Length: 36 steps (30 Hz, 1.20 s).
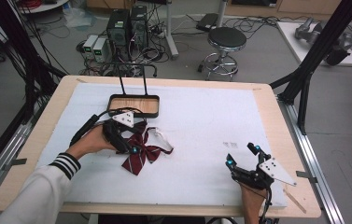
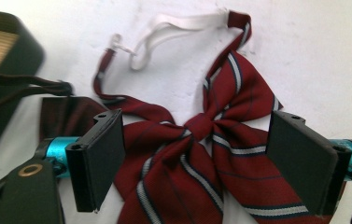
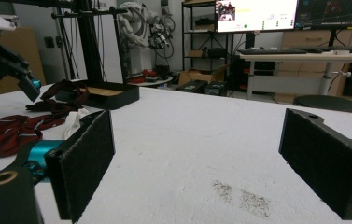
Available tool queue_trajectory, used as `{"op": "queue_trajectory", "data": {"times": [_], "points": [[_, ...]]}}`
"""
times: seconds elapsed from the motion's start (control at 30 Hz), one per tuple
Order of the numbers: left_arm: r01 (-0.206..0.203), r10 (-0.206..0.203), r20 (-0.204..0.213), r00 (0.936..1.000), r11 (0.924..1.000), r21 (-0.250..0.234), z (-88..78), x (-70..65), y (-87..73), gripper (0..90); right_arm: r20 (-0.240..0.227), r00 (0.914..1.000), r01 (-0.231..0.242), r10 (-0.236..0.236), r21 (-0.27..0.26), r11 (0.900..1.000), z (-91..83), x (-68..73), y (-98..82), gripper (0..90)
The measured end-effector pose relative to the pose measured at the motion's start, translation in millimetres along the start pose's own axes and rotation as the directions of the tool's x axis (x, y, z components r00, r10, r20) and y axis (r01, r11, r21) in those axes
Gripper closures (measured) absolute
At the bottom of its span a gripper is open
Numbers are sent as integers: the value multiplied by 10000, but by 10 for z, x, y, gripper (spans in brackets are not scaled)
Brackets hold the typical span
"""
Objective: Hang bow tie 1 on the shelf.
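Two tools: one in each hand, both working above a white pad that covers the counter.
Left tool (image 2: pixel 197 161): jaws wide, straddling the knot of the bow tie, pads clear of the cloth on both sides; not gripping yet.
Left tool, high view (image 1: pixel 126 140): sits left of the counter's centre, angled down over the tie, a striped sleeve behind it.
Bow tie (image 2: pixel 211 154): dark red with pale stripes, lying flat on the pad, left of centre, just on the near side of the tray.
Strap (image 2: pixel 173 25): white band and clasp trailing loose from the tie toward the far edge; probably left free so the knot can be taken alone.
Why the knot: my reading is that the thick middle gives the pads the firmest bite and keeps both wings hanging evenly.
Tray (image 1: pixel 134 105): black-rimmed, wooden floor, tall wire handle, toward the far edge of the counter; a likely drop place, though that is a guess.
Right tool (image 1: pixel 243 156): jaws wide apart, nothing between them, parked near the near right corner, well apart from the tie; seems held back to leave room.
Pad mark (image 3: pixel 241 198): small grey smudge ahead of the right tool.
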<state>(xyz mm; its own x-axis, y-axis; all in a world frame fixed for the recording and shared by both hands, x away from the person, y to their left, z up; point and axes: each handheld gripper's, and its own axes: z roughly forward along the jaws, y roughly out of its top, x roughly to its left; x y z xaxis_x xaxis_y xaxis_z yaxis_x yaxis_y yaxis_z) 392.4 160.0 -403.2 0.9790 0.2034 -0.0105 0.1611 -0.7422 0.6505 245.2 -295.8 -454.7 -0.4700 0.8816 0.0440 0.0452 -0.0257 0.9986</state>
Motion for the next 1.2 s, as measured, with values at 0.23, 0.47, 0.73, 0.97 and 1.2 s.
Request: {"op": "queue_trajectory", "data": {"times": [0.23,0.47,0.73,0.97,1.2], "points": [[133,-130,-51,9999,9980,626,118,-5,-3,223,-11,10000,18,-18,-25,10000,2,-3,0,96],[106,-115,73,9999,9939,1102,192,-7,6,252,-5,10000,33,-33,-36,10000,3,-5,1,97],[211,-214,6,9998,9902,1378,247,-7,27,290,-6,10000,28,-28,-40,10000,3,-6,0,96],[225,-221,-40,9997,9850,1714,260,8,51,370,0,10000,21,-21,-40,10000,3,-6,0,96],[221,-157,-331,9993,9787,2039,266,3,85,455,24,10000,-61,61,-24,10000,-2,-6,0,96]]}}
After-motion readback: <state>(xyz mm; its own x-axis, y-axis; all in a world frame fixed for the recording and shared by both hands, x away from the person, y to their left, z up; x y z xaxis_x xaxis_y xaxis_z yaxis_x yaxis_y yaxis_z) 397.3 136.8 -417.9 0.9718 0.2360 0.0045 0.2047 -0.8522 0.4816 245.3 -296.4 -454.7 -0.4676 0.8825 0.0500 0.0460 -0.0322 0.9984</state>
